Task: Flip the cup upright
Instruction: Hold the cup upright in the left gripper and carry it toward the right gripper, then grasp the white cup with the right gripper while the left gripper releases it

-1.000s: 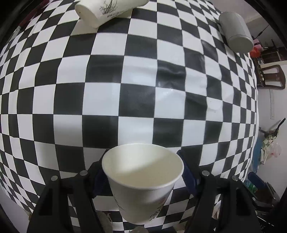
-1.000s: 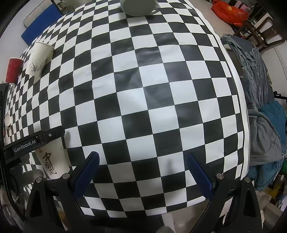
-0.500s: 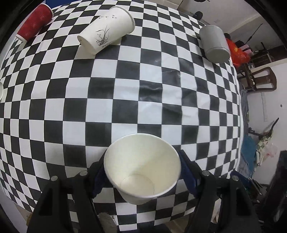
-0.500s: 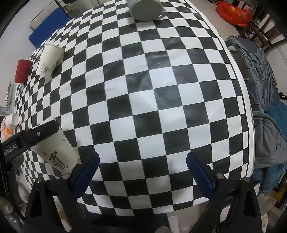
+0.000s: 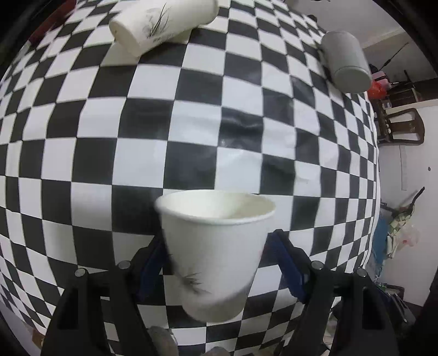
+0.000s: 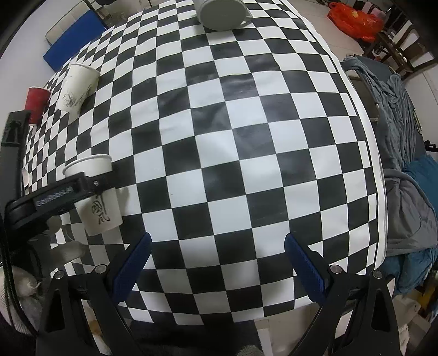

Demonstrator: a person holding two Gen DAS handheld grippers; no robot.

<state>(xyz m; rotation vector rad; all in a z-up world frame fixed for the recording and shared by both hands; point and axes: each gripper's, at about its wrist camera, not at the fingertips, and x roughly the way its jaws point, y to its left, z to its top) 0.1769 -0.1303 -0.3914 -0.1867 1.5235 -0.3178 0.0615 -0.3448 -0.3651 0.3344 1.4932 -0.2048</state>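
The left claw (image 5: 217, 260) is clamped on a white paper cup with black ink markings (image 5: 216, 243), its blue pads pressed against the cup's two sides. The cup stands mouth up, its rolled rim level and its narrow base low between the fingers. From the right wrist view the same cup (image 6: 94, 195) sits near the left edge of the black-and-white checkered worktop (image 6: 232, 153), with the left claw's black finger across its upper wall; its base seems to rest on the cloth, though the angle leaves that unsure.

The right claw (image 6: 217, 263) is spread wide with nothing between its blue pads, hanging over the near part of the worktop, well apart from the cup.

At the far left a second white paper cup with a bamboo sketch (image 5: 161, 24) lies on its side. A grey cylindrical mug (image 5: 346, 61) lies on its side at the far right. A red paper cup (image 6: 37, 102) lies just beside the bamboo cup, at the worktop's left edge.
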